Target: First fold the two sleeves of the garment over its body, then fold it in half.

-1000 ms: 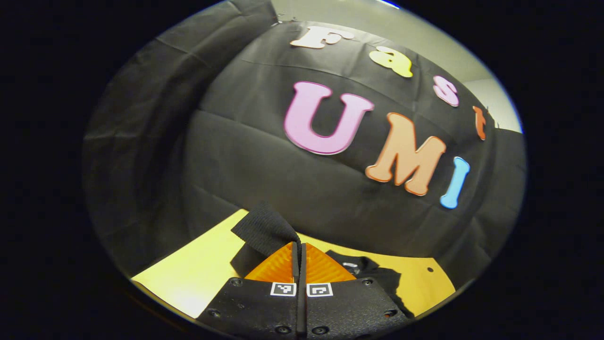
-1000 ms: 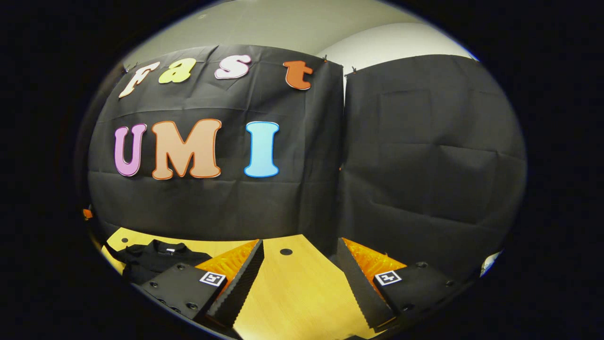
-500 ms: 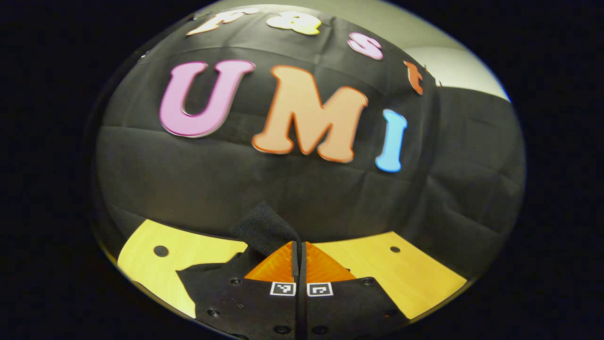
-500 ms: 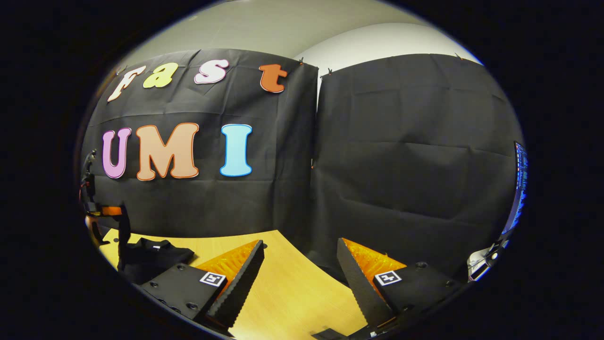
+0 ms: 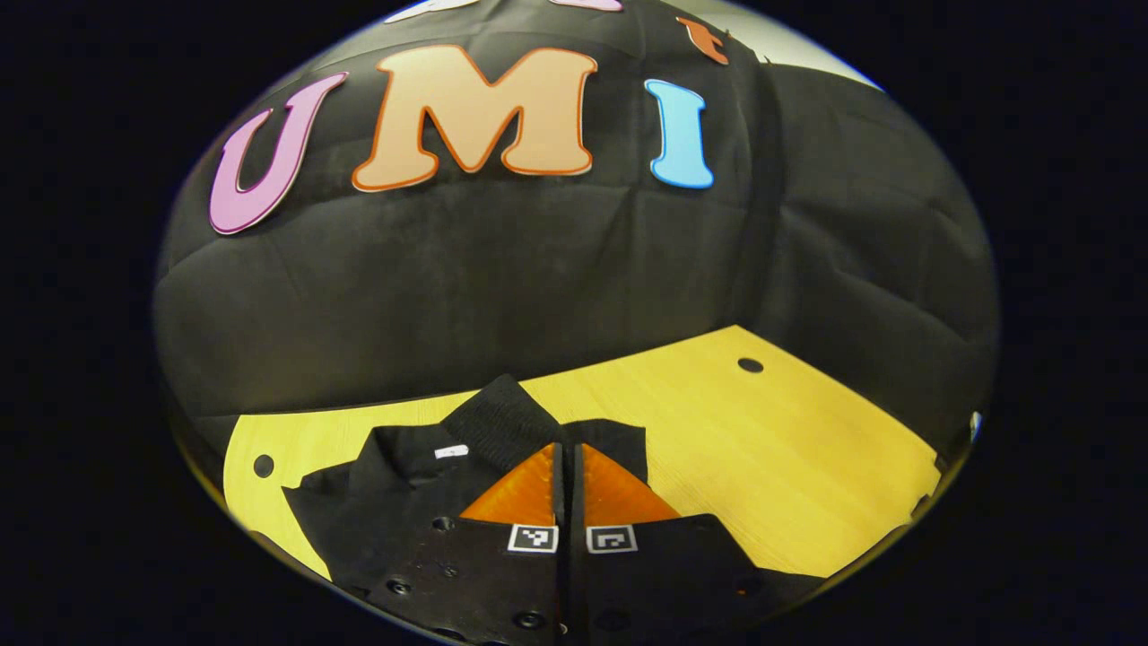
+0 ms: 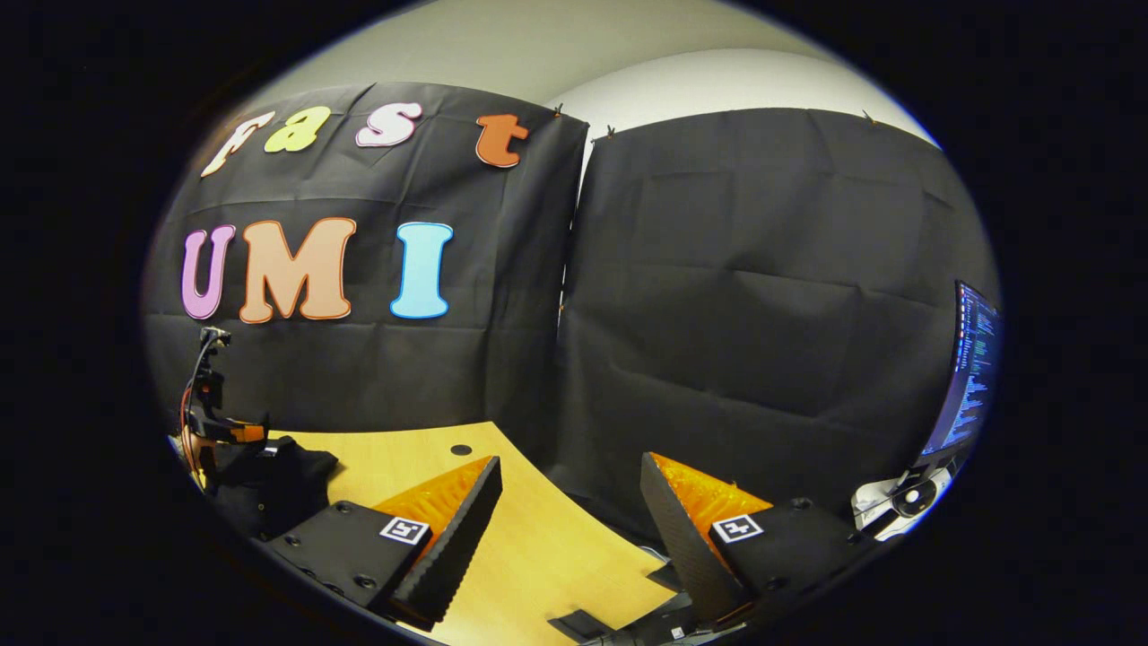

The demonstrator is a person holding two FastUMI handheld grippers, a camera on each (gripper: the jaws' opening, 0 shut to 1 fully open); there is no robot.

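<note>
Left claw: the left claw (image 5: 567, 462) is pinching its two fingers together on a ribbed black cuff (image 5: 495, 420), which is sticking up just beyond the fingertips in the left gripper view.
Garment: the black garment (image 5: 395, 484) is lying on the yellow worktop (image 5: 771, 449) toward its left end, under and beside the left claw; a small white tag (image 5: 450, 451) is showing at the neck area just left of the held cuff.
Garment from the right: in the right gripper view the garment (image 6: 278, 480) is sitting as a dark heap at the far left of the worktop (image 6: 538, 556), with the left claw (image 6: 215, 422) standing right over it.
Right claw: the right claw (image 6: 569, 525) is hanging with its fingers spread wide apart, gripping nothing, above bare wood well apart from the garment.
Surroundings: a monitor (image 6: 973, 368) is glowing at the right edge of the right gripper view.
</note>
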